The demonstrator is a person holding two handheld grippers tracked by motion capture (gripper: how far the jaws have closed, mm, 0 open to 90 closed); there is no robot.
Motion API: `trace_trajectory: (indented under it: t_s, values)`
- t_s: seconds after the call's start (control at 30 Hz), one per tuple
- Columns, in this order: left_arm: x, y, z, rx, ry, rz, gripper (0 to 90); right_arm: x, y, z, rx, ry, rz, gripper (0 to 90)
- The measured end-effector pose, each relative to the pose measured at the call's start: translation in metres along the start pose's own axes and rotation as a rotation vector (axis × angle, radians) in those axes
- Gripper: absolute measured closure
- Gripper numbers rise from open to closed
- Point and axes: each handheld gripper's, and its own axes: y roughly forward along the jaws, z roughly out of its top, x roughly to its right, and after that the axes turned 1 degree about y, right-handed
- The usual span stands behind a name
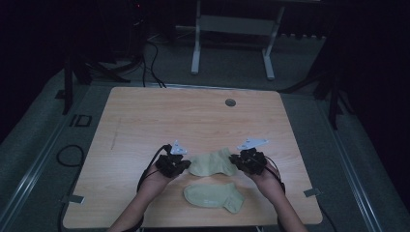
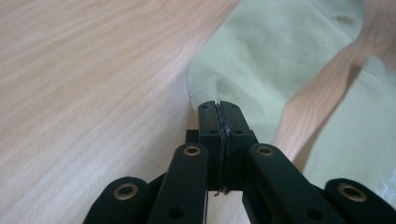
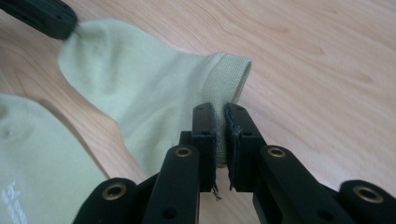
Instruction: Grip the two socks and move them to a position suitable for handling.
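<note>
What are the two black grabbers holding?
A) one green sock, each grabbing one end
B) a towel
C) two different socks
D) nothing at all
A: the left gripper pinches the toe end of the far sock and the right gripper clamps its ribbed cuff, while the near sock lies untouched on the table.

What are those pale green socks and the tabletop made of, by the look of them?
Held sock: soft knitted fabric, probably cotton blend; matte, with a ribbed cuff. Second sock: looks the same. Table: light wood-grain surface, smooth, perhaps laminate rather than solid wood.
</note>
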Motion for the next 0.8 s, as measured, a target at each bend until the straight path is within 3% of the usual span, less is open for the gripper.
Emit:
trace_trajectory:
  t_s: [0.17, 0.33, 0.43, 0.5, 0.57, 0.63, 0.7, 0.8]
  values:
    - [-0.003, 0.003, -0.005, -0.019, -0.018, -0.014, 88.8, 0.006, 0.004, -0.016, -0.037, 0.022, 0.004, 82.8]
    - [-0.001, 0.015, -0.007, -0.055, 0.004, -0.002, 88.8, 0.009, 0.015, -0.026, -0.066, 0.040, 0.001, 82.4]
    - [-0.003, 0.019, -0.008, -0.065, -0.009, -0.012, 88.5, 0.010, 0.021, -0.028, -0.080, 0.039, -0.001, 81.1]
    - [-0.007, 0.014, -0.008, -0.017, -0.031, -0.006, 83.5, 0.011, 0.023, -0.029, -0.092, 0.047, 0.002, 64.7]
    - [-0.009, 0.005, -0.007, 0.051, -0.048, 0.016, 72.6, 0.012, 0.021, -0.028, -0.078, 0.055, 0.002, 62.2]
    - [-0.008, -0.002, -0.005, 0.065, -0.037, 0.038, 67.5, 0.012, 0.016, -0.024, -0.058, 0.057, -0.002, 61.0]
    - [-0.006, -0.004, -0.002, 0.084, -0.036, 0.016, 67.1, 0.010, 0.011, -0.020, -0.038, 0.047, -0.003, 63.9]
    - [0.003, 0.001, 0.000, 0.059, -0.002, -0.029, 82.3, 0.002, 0.009, -0.015, -0.021, 0.001, -0.013, 80.6]
